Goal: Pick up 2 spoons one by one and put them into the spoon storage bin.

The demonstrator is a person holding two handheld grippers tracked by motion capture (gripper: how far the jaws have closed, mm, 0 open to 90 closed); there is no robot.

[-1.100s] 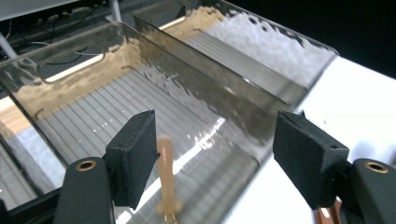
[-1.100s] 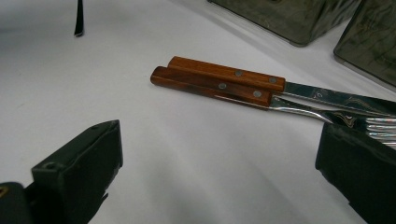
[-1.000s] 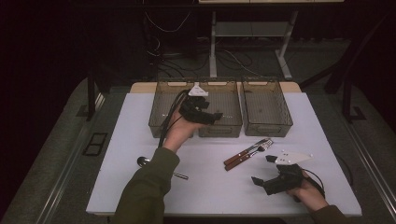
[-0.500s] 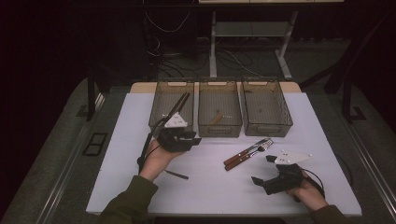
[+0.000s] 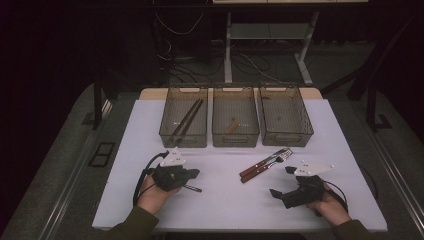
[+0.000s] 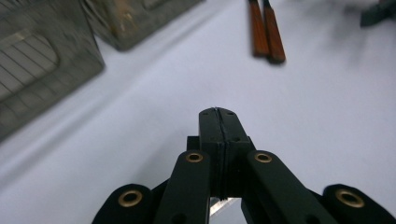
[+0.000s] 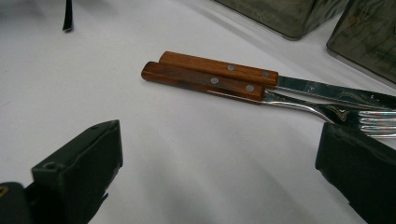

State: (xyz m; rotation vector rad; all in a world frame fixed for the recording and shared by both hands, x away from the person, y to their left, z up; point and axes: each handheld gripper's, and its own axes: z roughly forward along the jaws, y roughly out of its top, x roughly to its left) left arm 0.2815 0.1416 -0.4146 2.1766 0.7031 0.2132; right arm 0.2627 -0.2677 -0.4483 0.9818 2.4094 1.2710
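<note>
Gaping right gripper near fork, seemingly empty

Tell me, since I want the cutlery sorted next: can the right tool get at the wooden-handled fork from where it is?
Probably yes. The right tool is open, and the fork lies just ahead on bare table beside the knife. The touching handles may make a single pick awkward.

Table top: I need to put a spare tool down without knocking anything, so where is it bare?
The table is bare between the left gripper and the wooden-handled knife and fork, along the front edge between both hands, and right of the right bin. It is crowded at the back, where three bins stand side by side, and around the right gripper.
</note>
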